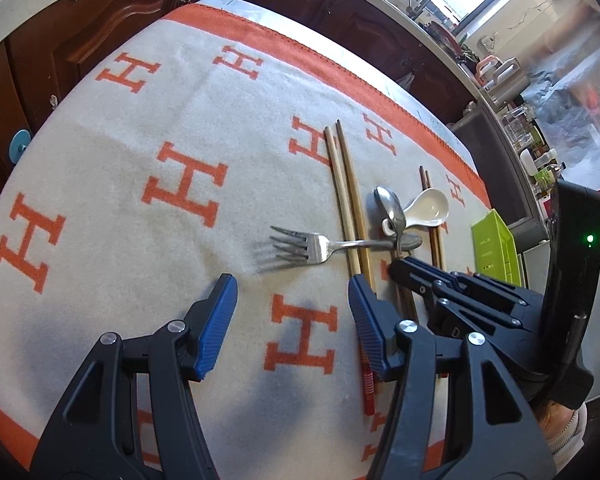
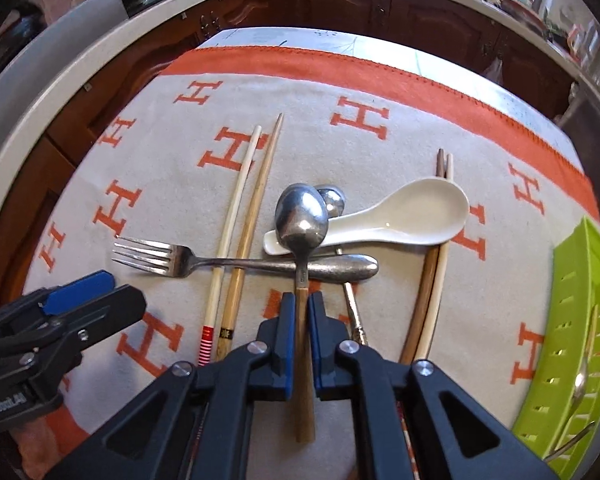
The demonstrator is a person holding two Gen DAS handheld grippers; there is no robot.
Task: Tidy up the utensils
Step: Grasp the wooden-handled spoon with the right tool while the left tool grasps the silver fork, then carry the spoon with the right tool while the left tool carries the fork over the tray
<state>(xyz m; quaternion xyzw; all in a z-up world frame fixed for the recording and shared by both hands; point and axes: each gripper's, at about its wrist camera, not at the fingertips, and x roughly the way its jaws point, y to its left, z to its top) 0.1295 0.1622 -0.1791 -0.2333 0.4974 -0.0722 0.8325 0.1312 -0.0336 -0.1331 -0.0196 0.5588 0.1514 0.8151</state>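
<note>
I see a wood-handled steel spoon [image 2: 302,216] lying across the fork [image 2: 236,262], whose tines point left. White ceramic spoon [image 2: 384,218] sits behind, over a dark chopstick pair [image 2: 430,280]. Pale chopsticks [image 2: 240,220] lie under the fork handle. Green basket [image 2: 572,320] at right holds cutlery.

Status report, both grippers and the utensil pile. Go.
Right gripper shut on wooden-handled spoon. Left gripper open, empty. Spoon lies across fork, bowl over white spoon.
</note>
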